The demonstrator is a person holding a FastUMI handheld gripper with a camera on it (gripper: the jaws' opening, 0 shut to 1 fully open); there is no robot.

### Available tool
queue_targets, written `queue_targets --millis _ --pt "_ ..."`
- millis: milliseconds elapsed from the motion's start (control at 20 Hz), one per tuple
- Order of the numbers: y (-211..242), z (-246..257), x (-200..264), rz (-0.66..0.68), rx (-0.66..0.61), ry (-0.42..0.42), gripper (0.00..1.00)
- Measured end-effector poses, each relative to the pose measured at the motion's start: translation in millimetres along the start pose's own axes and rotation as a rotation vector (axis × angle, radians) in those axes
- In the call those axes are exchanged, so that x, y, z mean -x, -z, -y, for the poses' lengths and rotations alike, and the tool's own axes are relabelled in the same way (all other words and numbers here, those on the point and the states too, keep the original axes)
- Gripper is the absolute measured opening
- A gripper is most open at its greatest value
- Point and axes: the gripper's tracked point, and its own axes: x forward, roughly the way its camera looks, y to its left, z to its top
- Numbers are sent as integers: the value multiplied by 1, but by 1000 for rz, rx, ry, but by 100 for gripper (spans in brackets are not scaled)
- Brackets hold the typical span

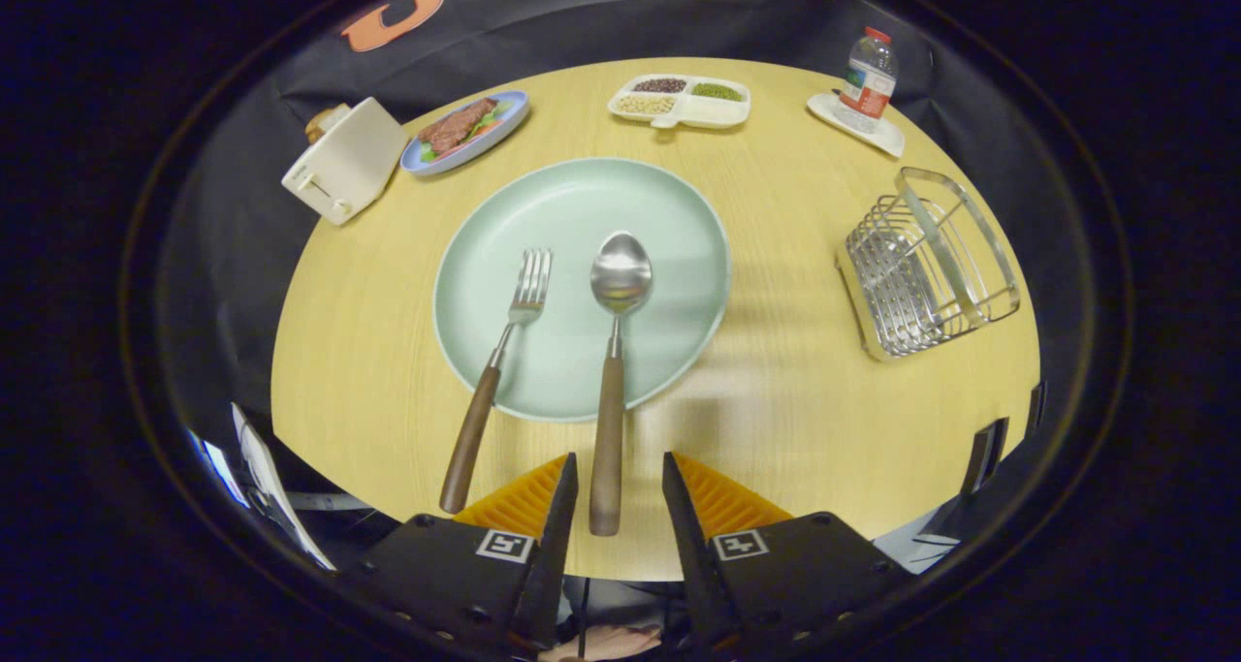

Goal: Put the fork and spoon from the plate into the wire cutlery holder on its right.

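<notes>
A pale green plate [669, 216] lies in the middle of the round wooden table. A fork [494, 371] and a spoon [613, 352], both with brown wooden handles, rest on it with their handles sticking out over the near rim onto the table. My gripper [619, 473] is open, and the end of the spoon handle lies between its fingertips without either finger touching it. The fork handle ends just left of the left finger. The wire cutlery holder [926, 265] stands to the right of the plate, with nothing in it.
At the far left stands a cream toaster [344, 161] beside a blue plate of food [465, 131]. A white divided dish of beans [681, 101] sits beyond the green plate. A water bottle [866, 78] stands on a white tray [882, 136] at the far right.
</notes>
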Motion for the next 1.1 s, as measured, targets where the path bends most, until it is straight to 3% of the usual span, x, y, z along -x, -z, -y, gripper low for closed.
queue_targets --millis 200,300,350,450,500,1100 --pt "1 -1 -7 -33 -6 3 15" --pt "2 1 -21 -32 -1 5 18" --pt "0 -1 -9 -36 7 -8 9" --pt "0 -6 -10 -36 17 -45 10" --pt "2 -11 -9 -40 15 -67 1" --pt "-10 -5 40 44 27 -119 1"
